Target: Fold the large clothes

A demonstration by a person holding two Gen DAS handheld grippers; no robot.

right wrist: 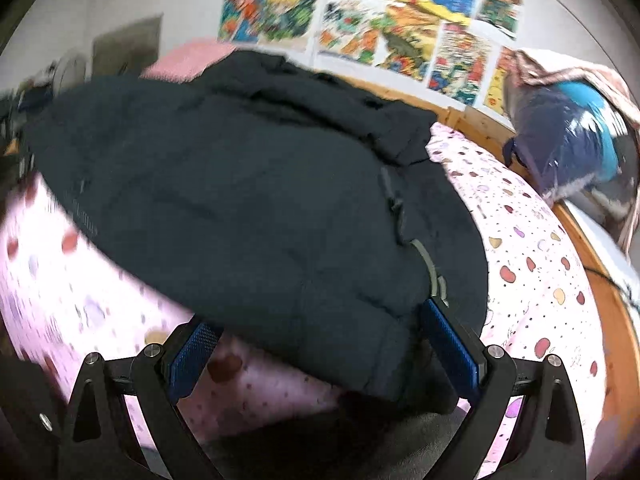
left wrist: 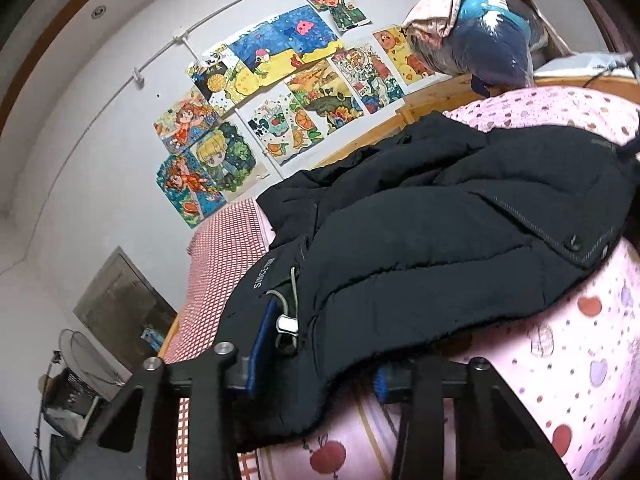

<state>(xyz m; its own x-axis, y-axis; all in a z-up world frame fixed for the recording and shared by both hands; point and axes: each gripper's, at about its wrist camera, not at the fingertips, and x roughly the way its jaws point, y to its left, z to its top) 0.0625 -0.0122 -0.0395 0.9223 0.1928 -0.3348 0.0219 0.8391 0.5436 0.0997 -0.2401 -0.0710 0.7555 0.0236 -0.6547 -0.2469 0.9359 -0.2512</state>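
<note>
Jacket (right wrist: 248,184) blocks ahead; sheet (right wrist: 532,280) rightward seemingly free.

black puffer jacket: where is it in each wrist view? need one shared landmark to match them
Left wrist: black puffer jacket fills centre and right, its hem between the left gripper pads.
Right wrist: jacket fills centre-left, its hem between the open right gripper pads.
Shared landmark: the colourful drawings on the wall.

left tongs (left wrist: 316,372) pinched in, right tongs (right wrist: 320,344) spread wide.
</note>
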